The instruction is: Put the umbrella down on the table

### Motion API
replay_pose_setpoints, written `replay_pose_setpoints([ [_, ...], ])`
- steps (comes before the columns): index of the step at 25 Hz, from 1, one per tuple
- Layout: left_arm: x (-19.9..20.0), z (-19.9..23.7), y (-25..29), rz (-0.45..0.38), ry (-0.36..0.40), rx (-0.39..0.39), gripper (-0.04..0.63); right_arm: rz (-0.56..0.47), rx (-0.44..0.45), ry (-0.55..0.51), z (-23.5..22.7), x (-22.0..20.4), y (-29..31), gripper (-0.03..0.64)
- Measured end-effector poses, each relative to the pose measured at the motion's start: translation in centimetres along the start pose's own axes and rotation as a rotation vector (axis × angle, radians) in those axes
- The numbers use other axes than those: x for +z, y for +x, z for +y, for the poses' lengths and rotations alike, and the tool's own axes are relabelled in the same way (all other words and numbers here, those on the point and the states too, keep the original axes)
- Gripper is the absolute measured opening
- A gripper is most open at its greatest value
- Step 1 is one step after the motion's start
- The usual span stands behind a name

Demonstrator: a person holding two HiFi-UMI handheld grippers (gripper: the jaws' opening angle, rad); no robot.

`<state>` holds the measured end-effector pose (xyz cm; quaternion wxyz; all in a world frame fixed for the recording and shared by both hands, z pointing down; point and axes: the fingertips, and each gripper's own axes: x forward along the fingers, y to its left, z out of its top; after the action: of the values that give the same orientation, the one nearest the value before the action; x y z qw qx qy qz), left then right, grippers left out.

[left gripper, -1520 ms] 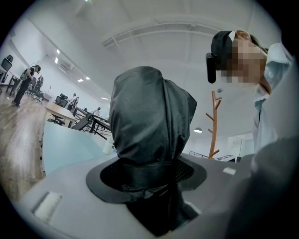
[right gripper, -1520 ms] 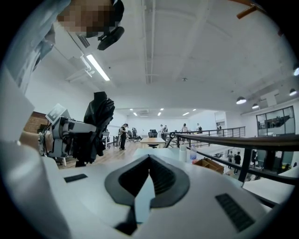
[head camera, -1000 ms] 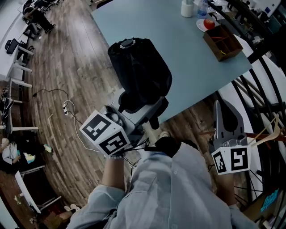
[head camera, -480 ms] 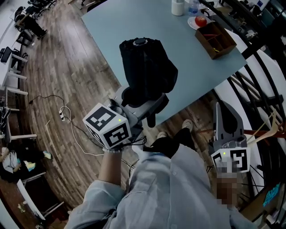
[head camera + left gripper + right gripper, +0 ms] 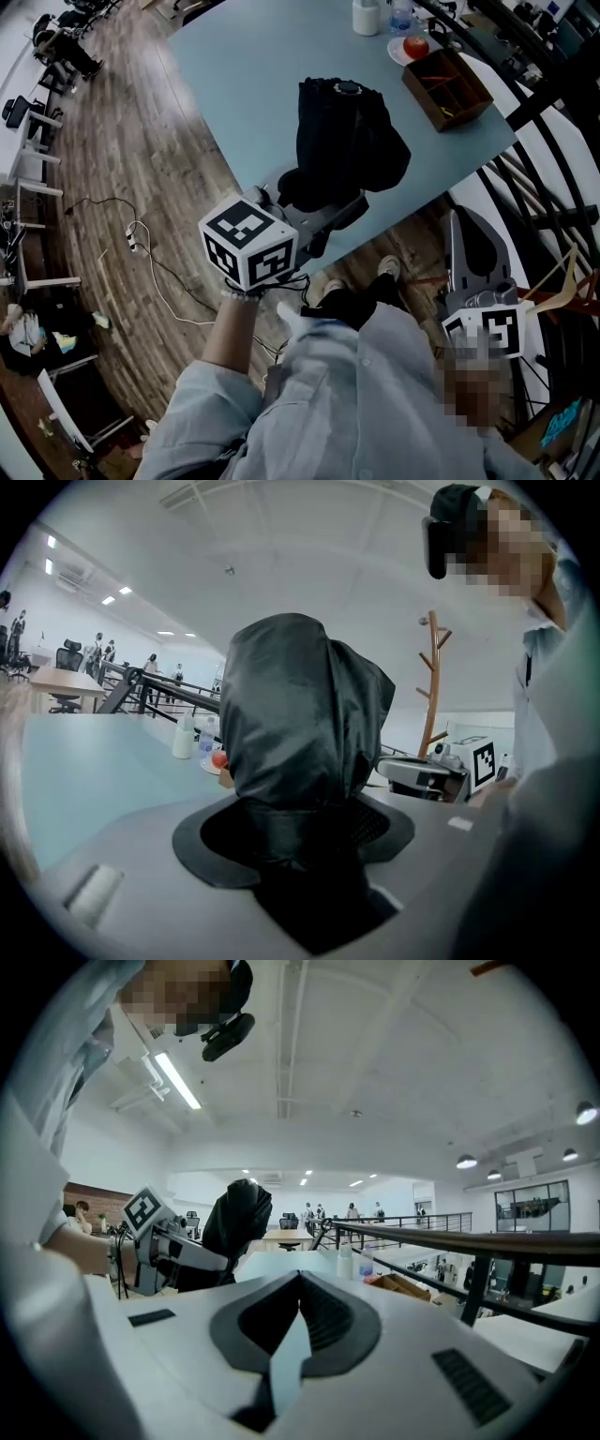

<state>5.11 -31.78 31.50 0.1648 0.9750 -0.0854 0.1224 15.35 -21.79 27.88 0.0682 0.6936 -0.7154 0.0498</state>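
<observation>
Hanging closest to the person's pale shirt (image 5: 375,403), short of the desk's (image 5: 253,84) near edge, the right tongs (image 5: 459,230) point forward with their two halves pressed together and nothing between them. To their left, the left tongs (image 5: 314,199) reach over that same near edge. Their marker cube (image 5: 248,242) sits just above the person's wrist. These tongs are clamped wide on the lower end of a folded black umbrella (image 5: 352,131). Its loose fabric bunches up out of them, and its round cap faces up. The umbrella stands roughly upright above the near part of the desk, a little in from the edge. Whether its lower end touches the desk top cannot be told. Beyond it, toward the far right corner, lies an open wooden box (image 5: 448,86) with dividers. Just past the box is a small plate (image 5: 393,52) carrying a red fruit (image 5: 415,46). At the far edge stand a white cup (image 5: 366,17) and a clear bottle (image 5: 401,13). Left of the desk, a white cable (image 5: 141,244) trails across the plank floor (image 5: 122,159).
</observation>
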Motion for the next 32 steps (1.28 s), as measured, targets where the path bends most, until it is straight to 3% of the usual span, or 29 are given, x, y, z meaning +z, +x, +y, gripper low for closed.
replay_pose_setpoints([
  [9,-1.2,0.6,7.8,0.164,0.063,-0.015,0.258,0.009,-0.008,0.003,-4.4,-0.2,0.6,0.0],
  [16,-4.6,1.1,14.4,0.361,0.114,-0.013,0.258,0.021,-0.033,0.01,-7.5,-0.7,0.2,0.0],
  [32,-12.0,2.2,25.0,0.689,0.187,-0.054,0.259,0.039,-0.064,0.027,-12.9,-1.7,-0.6,0.0],
])
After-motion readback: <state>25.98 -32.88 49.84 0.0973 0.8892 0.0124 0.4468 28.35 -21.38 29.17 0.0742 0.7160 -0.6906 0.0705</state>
